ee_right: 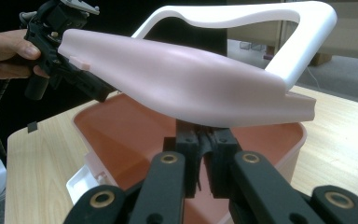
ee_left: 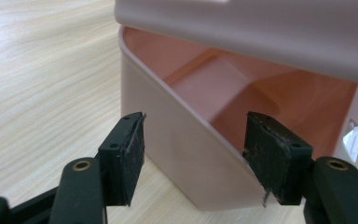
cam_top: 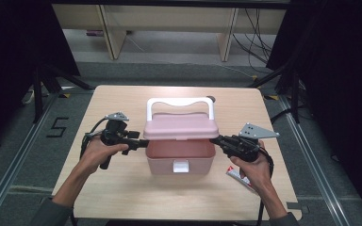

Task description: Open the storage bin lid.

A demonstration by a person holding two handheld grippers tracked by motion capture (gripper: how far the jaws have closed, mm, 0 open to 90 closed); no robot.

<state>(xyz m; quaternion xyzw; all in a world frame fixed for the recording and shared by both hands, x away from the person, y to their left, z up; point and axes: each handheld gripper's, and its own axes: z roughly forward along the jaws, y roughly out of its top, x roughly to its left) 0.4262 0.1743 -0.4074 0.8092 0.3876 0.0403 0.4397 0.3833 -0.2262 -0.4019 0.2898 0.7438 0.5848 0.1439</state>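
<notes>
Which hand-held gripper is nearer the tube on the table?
Right. The right hand-held gripper sits at the box's right side, just above the tube; the left hand-held gripper is across the box.

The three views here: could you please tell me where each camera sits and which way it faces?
High view: above the person's side, looking forward and down at the table; both forearms, left gripper, right gripper.
Left gripper view: along its open jaws straddling the pink box wall.
Right gripper view: along its closed jaws under the raised lid; the other hand beyond.
All share the box.
</notes>
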